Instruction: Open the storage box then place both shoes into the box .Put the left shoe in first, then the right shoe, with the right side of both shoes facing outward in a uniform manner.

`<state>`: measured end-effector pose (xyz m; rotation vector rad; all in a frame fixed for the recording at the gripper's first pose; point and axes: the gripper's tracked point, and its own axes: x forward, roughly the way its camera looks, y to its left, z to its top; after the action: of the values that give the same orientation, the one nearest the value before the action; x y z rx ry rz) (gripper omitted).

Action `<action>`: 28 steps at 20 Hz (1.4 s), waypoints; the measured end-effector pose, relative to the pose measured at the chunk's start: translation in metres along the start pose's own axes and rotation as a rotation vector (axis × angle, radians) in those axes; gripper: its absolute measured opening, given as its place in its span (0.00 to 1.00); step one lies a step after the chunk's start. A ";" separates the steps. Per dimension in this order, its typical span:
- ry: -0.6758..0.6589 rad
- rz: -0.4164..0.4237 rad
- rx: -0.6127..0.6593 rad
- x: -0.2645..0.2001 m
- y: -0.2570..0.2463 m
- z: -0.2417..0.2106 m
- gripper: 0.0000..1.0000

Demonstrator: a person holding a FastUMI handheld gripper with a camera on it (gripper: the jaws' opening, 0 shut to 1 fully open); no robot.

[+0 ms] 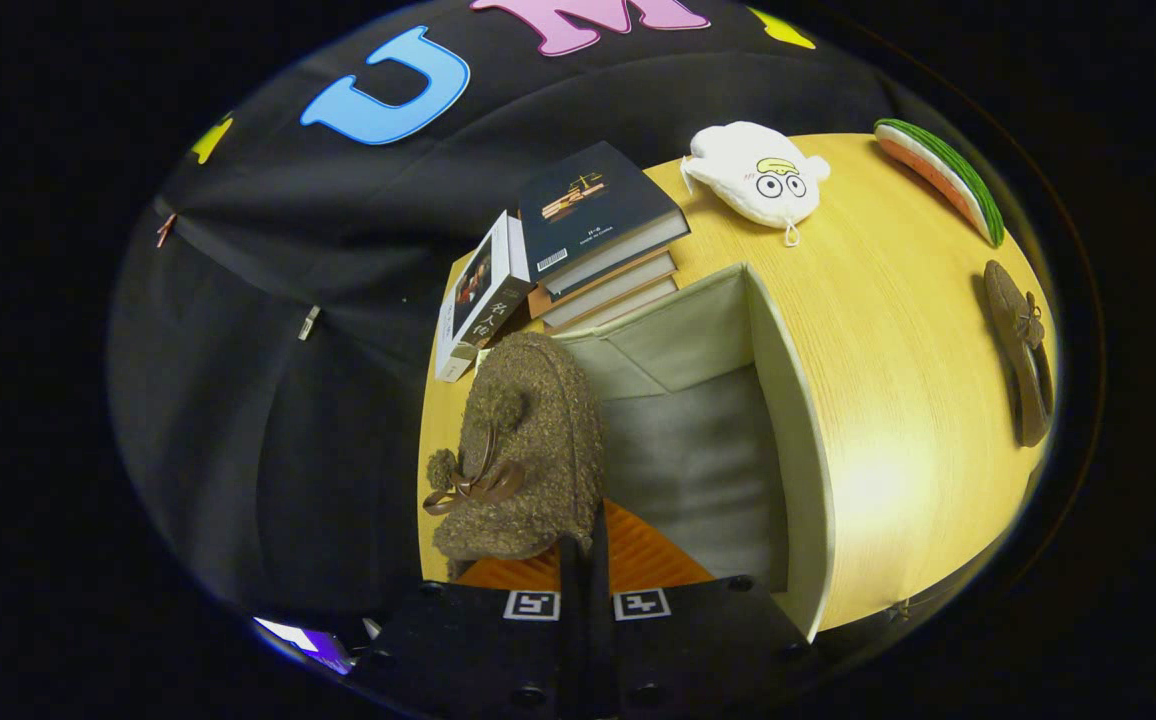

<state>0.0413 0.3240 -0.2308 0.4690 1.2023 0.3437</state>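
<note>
A brown fuzzy shoe [523,440] with a bow and pompom hangs from my gripper [585,560], whose fingers are shut on the thin rim of its heel end. The shoe's toe points away from me, and it hangs over the left wall of the open storage box [788,400]. The box has pale fabric walls and a grey floor with nothing lying on it. The second brown shoe [1023,350] lies on the wooden table [898,330], well to the right of the box.
A stack of books [598,230] sits just beyond the box, with a small carton [483,295] leaning against it on the left. A white plush toy [758,175] and a watermelon-slice toy [943,175] lie at the far side of the table.
</note>
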 end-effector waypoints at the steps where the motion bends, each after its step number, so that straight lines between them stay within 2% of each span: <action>1: 0.014 -0.016 0.000 0.005 -0.003 -0.004 0.05; 6: 0.038 -0.030 0.028 0.026 -0.001 -0.011 0.07; 8: 0.051 -0.023 0.021 0.032 0.004 -0.016 0.19; 12: 0.023 0.046 0.011 0.022 0.024 -0.013 0.97; 20: -0.117 0.129 -0.033 -0.051 0.028 0.016 0.98; 28: -0.258 0.040 -0.201 -0.141 -0.044 0.025 0.99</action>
<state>0.0190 0.2124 -0.1330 0.3510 0.8982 0.4202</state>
